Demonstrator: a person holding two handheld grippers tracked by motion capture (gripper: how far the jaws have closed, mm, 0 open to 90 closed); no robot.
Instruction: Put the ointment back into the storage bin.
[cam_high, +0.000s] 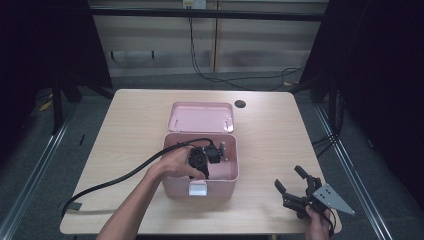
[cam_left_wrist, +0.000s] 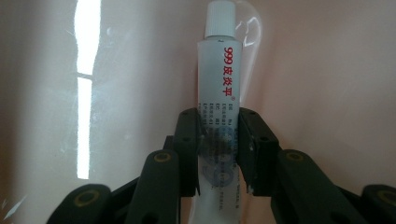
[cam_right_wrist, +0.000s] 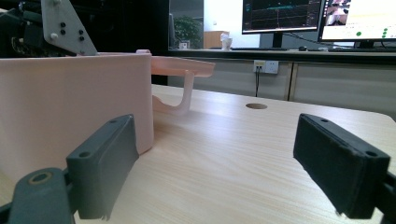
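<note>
The white tube (cam_left_wrist: 219, 107) is what I'm pinching with my left gripper (cam_left_wrist: 218, 140) inside the pink box (cam_high: 175, 187); my right gripper (cam_right_wrist: 224, 168) is resting spread wide on the table (cam_right_wrist: 243, 154).

dim, dark surround | glare streaks on box wall (cam_left_wrist: 86, 93) | soft focus

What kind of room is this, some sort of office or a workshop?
Probably a lab or recording room rather than a home. Computer monitors showing graphs stand on a counter behind the wooden table, dark curtains hang at the sides, and cables trail across the floor.
</note>
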